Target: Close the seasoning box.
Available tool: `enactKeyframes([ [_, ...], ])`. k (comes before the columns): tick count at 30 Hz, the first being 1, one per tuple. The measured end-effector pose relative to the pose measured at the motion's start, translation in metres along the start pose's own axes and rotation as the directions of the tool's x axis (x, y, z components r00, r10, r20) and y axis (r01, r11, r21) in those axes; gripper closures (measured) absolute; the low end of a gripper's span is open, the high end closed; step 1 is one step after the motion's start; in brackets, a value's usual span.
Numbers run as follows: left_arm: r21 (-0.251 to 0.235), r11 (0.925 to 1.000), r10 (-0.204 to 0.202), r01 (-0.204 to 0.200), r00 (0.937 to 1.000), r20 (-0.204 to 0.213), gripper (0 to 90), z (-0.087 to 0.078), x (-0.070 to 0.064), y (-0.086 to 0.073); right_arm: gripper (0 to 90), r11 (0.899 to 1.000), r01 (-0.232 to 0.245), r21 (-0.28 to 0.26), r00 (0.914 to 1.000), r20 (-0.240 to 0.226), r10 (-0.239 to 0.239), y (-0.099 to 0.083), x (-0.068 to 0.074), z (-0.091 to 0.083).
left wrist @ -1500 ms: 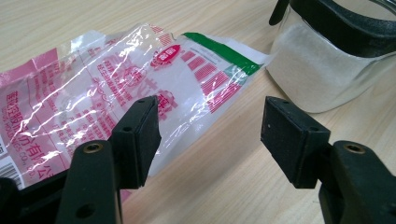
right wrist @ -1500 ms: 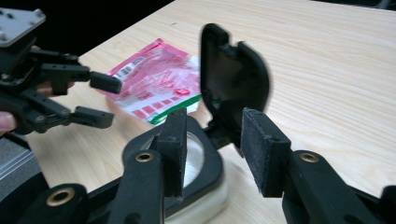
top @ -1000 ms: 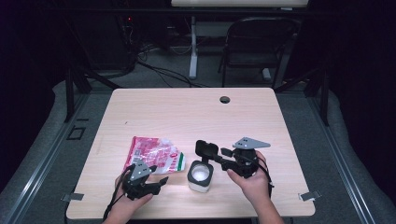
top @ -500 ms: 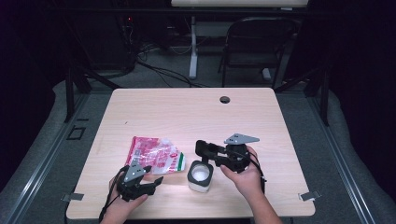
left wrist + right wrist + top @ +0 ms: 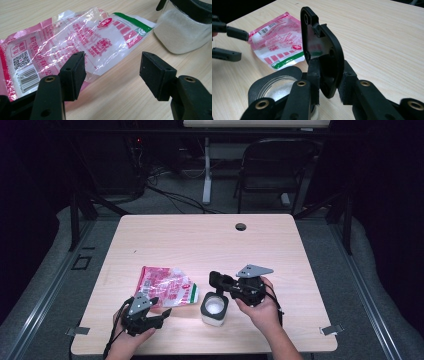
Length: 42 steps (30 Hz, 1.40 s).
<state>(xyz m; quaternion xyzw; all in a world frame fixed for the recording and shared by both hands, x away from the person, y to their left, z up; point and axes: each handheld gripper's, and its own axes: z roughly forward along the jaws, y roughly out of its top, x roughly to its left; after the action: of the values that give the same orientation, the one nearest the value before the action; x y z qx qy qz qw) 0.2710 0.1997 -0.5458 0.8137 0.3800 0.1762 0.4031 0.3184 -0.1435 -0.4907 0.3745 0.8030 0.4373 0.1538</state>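
Observation:
A flat pink and clear plastic bag (image 5: 165, 287) (image 5: 75, 42) (image 5: 279, 42) lies on the wooden table (image 5: 200, 240). Just right of it stands a clear jar (image 5: 214, 309) (image 5: 182, 35) (image 5: 277, 90) of white powder. Its black hinged lid (image 5: 322, 47) (image 5: 220, 281) is flipped up, and my right gripper (image 5: 328, 77) (image 5: 222, 282) is shut on it. My left gripper (image 5: 112, 67) (image 5: 162, 312) stands open low over the table at the bag's near corner, one jaw over the bag's edge and nothing between the jaws.
A round cable hole (image 5: 241, 226) sits near the table's far edge. Beyond the table stand a dark folding chair (image 5: 272, 165) and floor cables (image 5: 170, 195). Bare tabletop stretches across the far half and the right side.
My left gripper has drifted slightly left and toward the near edge, still open. The right gripper has shifted a little left with the lid held in it.

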Motion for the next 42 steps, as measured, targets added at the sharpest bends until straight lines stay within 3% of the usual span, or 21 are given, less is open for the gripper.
enactKeyframes([
  [10,-0.027,0.9996,-0.010,0.010,1.0000,-0.003,37.4,-0.001,0.007,0.007,78.0,0.995,0.098,0.002,0.9944,0.037,-0.098,-0.005,0.016,-0.011],
  [14,-0.036,0.9992,-0.014,0.014,0.9999,0.001,37.4,0.001,0.009,0.011,74.2,0.991,0.132,-0.005,0.9903,0.045,-0.132,-0.007,0.025,-0.015],
  [23,-0.044,0.9989,-0.012,0.012,0.9998,0.017,37.4,0.009,0.014,0.020,59.5,0.992,0.128,-0.007,0.9918,0.000,-0.128,-0.015,0.039,-0.020],
  [30,-0.032,0.9994,-0.014,0.015,0.9997,0.021,37.4,0.016,0.016,0.022,46.3,0.990,0.138,0.018,0.9898,-0.037,-0.137,-0.022,0.040,-0.022],
  [39,-0.034,0.9992,-0.022,0.022,0.9997,0.008,37.4,0.018,0.018,0.022,41.6,0.969,0.226,0.096,0.9719,-0.088,-0.218,-0.025,0.048,-0.023],
  [42,-0.031,0.9993,-0.021,0.021,0.9997,0.016,37.4,0.018,0.019,0.022,41.6,0.969,0.225,0.098,0.9719,-0.091,-0.217,-0.025,0.049,-0.025],
])
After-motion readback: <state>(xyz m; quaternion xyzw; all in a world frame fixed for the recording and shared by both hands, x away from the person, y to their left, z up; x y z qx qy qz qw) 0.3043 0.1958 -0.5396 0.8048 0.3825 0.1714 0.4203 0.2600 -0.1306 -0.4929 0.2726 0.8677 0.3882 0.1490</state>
